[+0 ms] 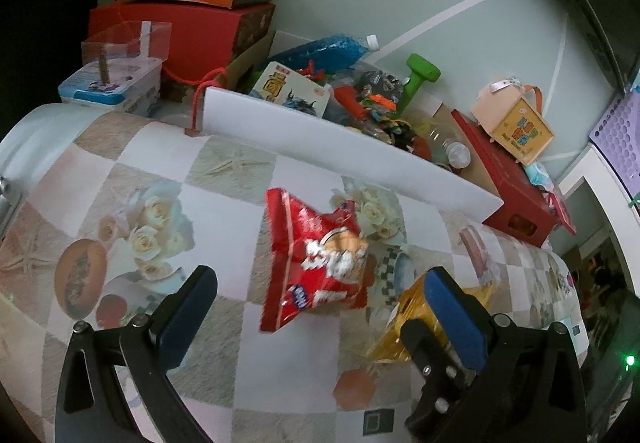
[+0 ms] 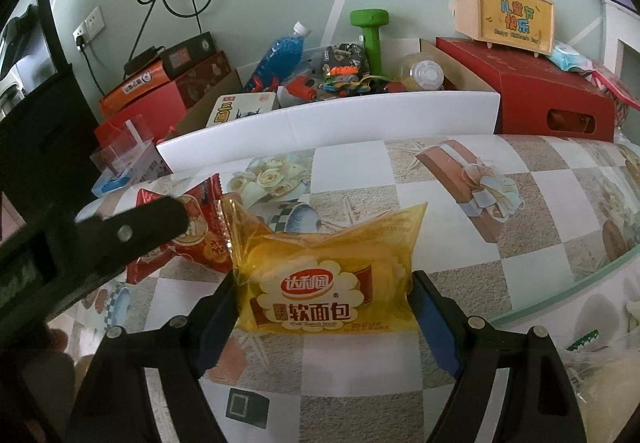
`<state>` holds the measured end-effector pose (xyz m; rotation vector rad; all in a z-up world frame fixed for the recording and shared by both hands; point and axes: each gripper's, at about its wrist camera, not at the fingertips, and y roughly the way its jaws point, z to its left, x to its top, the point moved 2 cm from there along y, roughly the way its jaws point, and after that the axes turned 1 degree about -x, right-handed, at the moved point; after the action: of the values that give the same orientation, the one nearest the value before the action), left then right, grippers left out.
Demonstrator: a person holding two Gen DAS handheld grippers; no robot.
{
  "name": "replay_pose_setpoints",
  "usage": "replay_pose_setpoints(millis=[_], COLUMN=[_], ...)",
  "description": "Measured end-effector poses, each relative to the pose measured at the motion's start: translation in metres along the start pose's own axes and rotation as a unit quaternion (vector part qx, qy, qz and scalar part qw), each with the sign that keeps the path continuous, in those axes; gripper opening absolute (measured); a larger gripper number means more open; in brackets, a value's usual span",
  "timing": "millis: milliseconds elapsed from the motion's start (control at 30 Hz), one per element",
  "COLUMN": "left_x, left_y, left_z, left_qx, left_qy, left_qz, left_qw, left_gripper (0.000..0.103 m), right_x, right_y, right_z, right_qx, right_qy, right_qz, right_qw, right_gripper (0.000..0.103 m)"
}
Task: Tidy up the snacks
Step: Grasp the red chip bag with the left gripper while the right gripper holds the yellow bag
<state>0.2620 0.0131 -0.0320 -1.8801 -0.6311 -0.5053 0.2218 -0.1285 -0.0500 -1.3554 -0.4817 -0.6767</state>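
The right gripper has its jaws on either side of the yellow bread packet, the blue pads touching or nearly touching its two ends — whether they are truly clamped I cannot tell. The packet lies on the patterned surface, label up. To do this well, I would close on the puffy middle gently, since soft bread crushes, and lift straight before carrying.

Just to its left lies the red snack bag, overlapping the packet's sealed edge. The left gripper hovers above it with jaws spread wide and nothing held; it should come down squarely over the bag's body, not the thin crimped seal, which would slip.

Farther back stands the white box crammed with toys and bottles, red cartons on both sides.
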Motion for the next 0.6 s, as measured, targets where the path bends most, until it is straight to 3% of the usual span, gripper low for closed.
replay_pose_setpoints(millis=[200,300,400,467,500,600], left_x=[0.002,0.002,0.001,0.001,0.0,0.0], left_y=[0.005,0.009,0.013,0.014,0.014,0.012], left_z=[0.0,0.007,0.009,0.009,0.01,0.011], left_qx=[0.006,0.0,0.0,0.005,0.004,0.003], left_qy=[0.0,-0.015,-0.017,-0.014,-0.015,-0.015], left_qz=[-0.008,-0.005,0.001,0.004,0.003,0.002], left_qw=[1.0,0.9999,0.9999,0.9999,0.9999,0.9999], left_gripper=[0.102,0.089,0.086,0.056,0.05,0.05], right_x=[0.0,0.0,-0.001,-0.001,-0.001,-0.001], right_y=[0.001,0.001,0.001,0.001,0.001,0.001], right_z=[0.0,0.0,0.0,0.0,0.0,0.0], right_qx=[-0.002,-0.003,-0.004,-0.004,-0.004,-0.005], right_qy=[-0.001,-0.002,-0.003,-0.003,-0.003,-0.004], right_qz=[0.0,0.0,0.0,0.0,0.0,0.0], right_qw=[1.0,1.0,1.0,1.0,1.0,1.0], right_gripper=[0.084,0.084,0.084,0.084,0.084,0.084])
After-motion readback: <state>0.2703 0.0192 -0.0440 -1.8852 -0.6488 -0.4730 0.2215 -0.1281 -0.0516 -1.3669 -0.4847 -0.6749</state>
